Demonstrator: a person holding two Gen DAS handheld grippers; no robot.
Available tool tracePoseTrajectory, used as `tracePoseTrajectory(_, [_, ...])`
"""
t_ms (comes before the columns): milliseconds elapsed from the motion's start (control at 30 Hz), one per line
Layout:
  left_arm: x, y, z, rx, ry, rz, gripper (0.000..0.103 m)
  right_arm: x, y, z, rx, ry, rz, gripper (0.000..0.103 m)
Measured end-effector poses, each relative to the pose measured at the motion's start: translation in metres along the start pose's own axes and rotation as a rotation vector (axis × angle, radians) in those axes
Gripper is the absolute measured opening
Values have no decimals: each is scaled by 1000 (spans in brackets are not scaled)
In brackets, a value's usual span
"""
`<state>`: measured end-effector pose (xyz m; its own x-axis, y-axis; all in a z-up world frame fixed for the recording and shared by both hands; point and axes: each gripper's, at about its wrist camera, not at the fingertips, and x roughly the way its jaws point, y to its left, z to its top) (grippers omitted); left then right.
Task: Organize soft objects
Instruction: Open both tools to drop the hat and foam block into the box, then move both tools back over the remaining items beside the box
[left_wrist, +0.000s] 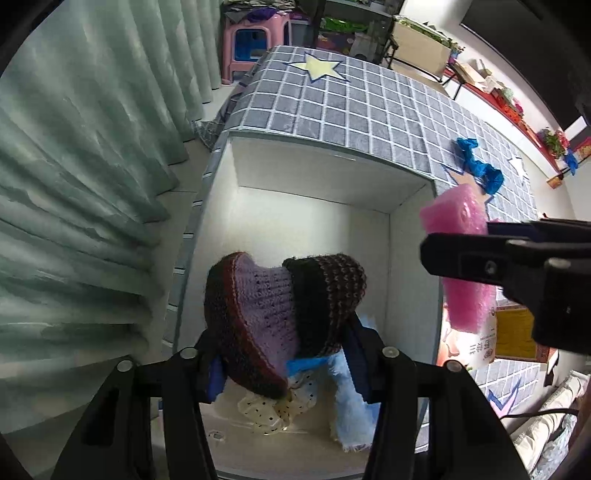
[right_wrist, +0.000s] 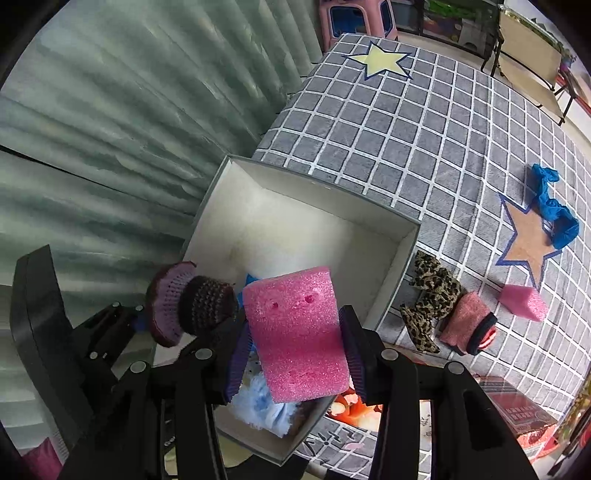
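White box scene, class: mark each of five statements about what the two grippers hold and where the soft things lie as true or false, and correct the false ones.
1. The right gripper is shut on a pink sponge. True.
2. The left gripper holds a leopard-print cloth. False: it holds a purple knitted hat; the leopard-print cloth lies on the grid mat.
3. The white box has nothing in it. False: a fluffy light-blue item and a dotted cream fabric lie inside.
4. A blue cloth lies on the grid mat beside the brown star. True.
5. A second pink sponge sits inside the box. False: it lies on the mat.
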<state>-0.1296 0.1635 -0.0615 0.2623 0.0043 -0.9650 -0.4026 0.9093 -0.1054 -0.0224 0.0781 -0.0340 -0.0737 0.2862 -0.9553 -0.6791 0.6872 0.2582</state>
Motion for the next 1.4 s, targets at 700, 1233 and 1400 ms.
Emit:
tracePoseTrajectory(700, [-9, -5, 6, -42, -93, -17, 103, -12, -15, 1, 80, -6, 9, 103])
tracePoseTrajectory(1233, [-32, -66, 26, 100, -67, -118, 103, -68, -62, -17, 204, -18, 41, 103])
tracePoseTrajectory(1400, [-29, -103, 31, 178, -46, -144, 103, -99, -107, -34, 303, -14, 39, 103])
